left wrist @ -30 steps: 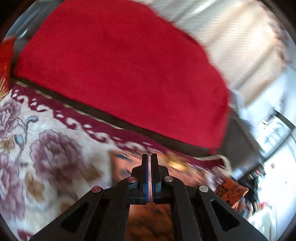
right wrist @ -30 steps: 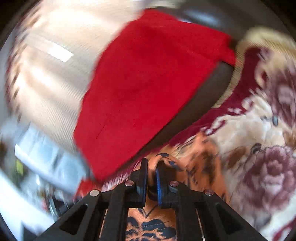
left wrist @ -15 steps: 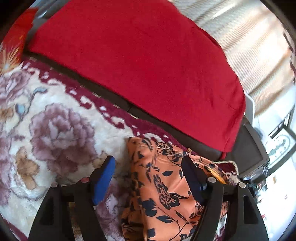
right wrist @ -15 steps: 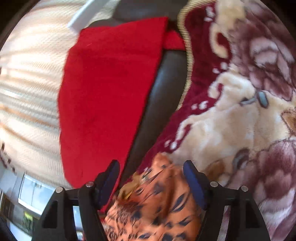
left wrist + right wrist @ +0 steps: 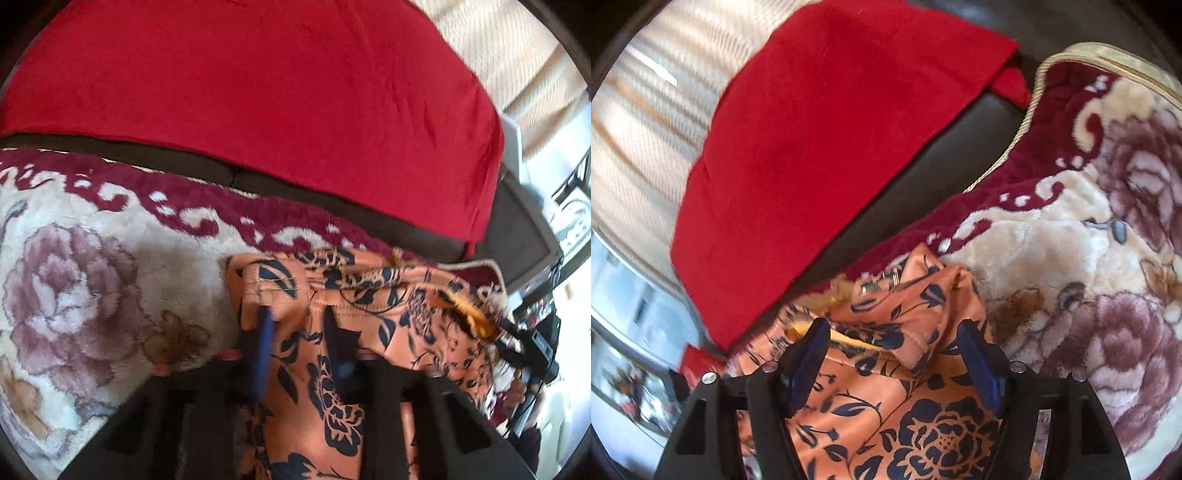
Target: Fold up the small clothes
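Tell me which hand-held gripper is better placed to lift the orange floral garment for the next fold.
Left. The left hand-held gripper is closing around a fold of the garment; the right one stands wide open over the cloth, gripping nothing.

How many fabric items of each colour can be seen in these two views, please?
Orange with dark blue flowers: 1, the garment
Plain red: 1, the cloth
Cream and maroon floral: 1, the blanket
Total: 3
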Available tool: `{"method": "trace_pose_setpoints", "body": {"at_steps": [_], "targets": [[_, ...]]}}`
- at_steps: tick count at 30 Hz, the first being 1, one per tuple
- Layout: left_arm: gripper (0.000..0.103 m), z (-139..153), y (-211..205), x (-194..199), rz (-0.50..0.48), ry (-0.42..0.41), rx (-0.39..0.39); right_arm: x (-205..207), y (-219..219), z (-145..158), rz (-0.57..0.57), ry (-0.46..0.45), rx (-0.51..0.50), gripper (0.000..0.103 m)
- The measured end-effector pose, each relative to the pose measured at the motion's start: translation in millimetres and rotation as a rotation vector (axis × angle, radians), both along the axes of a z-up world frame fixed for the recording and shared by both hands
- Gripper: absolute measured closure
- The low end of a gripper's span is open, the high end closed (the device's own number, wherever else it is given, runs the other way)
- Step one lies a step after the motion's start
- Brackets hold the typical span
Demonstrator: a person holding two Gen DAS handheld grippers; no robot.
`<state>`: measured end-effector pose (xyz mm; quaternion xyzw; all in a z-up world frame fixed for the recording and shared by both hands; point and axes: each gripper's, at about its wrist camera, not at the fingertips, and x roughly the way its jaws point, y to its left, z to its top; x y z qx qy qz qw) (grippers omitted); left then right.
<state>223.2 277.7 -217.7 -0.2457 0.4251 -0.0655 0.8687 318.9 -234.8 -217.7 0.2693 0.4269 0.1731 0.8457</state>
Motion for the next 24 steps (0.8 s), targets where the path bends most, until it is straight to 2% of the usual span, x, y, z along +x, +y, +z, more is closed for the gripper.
{"method": "trace_pose_setpoints", "body": {"at_steps": [1, 3, 4, 5, 8, 10, 12, 14, 17, 19, 21, 24], "targets": [[0.095, -1.0, -1.4, 2.5, -0.004, -0.001, 0.006, 2.5, 5.0, -2.5, 0.003, 0.003, -0.027, 0.031], [0.098, 0.2, -3.4, 5.7, -0.014, -0.013, 0.020, 10.1, 17.4, -10.1, 0.014, 0.019, -0.097, 0.049], [0.099, 2.5, -3.6, 6.7, -0.017, -0.023, 0.028, 15.2, 23.6, -14.8, 0.023, 0.039, -0.138, 0.082], [0.100, 5.7, -3.8, 7.4, -0.022, -0.037, 0.034, 18.8, 26.7, -18.0, 0.024, 0.047, -0.156, 0.089], [0.100, 22.7, -2.1, 8.3, -0.027, -0.102, 0.069, 21.6, 26.6, -7.3, 0.001, 0.014, -0.183, 0.093], [0.100, 28.0, 2.6, 12.3, -0.011, -0.115, 0.066, 27.1, 19.8, 4.9, -0.038, -0.041, -0.157, 0.093], [0.100, 31.1, 6.9, 20.3, 0.014, -0.113, 0.098, 34.4, 9.4, 13.9, -0.083, -0.068, -0.123, 0.093], [0.100, 31.7, 11.0, 29.2, 0.040, -0.111, 0.120, 48.8, -0.3, 13.4, -0.119, -0.061, -0.070, 0.093], [0.103, 28.3, 18.9, 39.7, 0.081, -0.104, 0.101, 70.3, -11.2, 2.0, -0.180, -0.031, -0.035, 0.096], [0.103, 32.7, 21.5, 41.3, 0.123, -0.112, 0.126, 79.5, -20.0, -2.3, -0.244, -0.043, -0.035, 0.099], [0.103, 41.3, 25.4, 37.4, 0.145, -0.151, 0.103, 84.7, -33.1, -1.1, -0.304, -0.071, 0.018, 0.099], [0.103, 42.0, 28.1, 35.3, 0.152, -0.123, 0.125, 90.1, -37.7, 7.8, -0.259, -0.084, 0.026, 0.098]]}}
